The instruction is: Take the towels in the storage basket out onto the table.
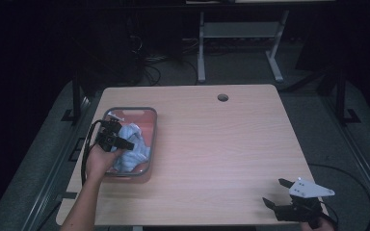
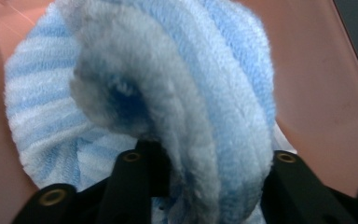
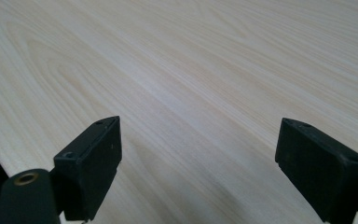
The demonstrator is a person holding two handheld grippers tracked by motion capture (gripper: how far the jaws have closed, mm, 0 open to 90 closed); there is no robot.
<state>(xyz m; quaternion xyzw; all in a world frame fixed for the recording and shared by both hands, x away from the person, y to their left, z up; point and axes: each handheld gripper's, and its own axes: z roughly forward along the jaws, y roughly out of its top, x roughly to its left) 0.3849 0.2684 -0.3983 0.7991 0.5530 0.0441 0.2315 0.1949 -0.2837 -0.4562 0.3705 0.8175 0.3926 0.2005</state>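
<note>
A fluffy blue-and-white striped cloth (image 1: 136,142) lies in a clear, grey-rimmed tray (image 1: 130,109) with a pinkish bottom, at the left of the wooden table (image 1: 221,144). My left gripper (image 1: 121,142) reaches into the tray from its near left side. In the left gripper view a thick fold of the cloth (image 2: 168,84) is pinched between the black jaws of the left gripper (image 2: 209,186). My right gripper (image 1: 275,192) hovers low at the table's front right corner. Its jaws stand wide apart over bare wood, as the right gripper (image 3: 198,163) shows in its own view.
A round cable hole (image 1: 222,97) sits near the table's far edge. Beyond the table stand the grey legs of another desk (image 1: 201,48), with cables on the dark floor (image 1: 149,72). The table's front edge runs close under my right gripper.
</note>
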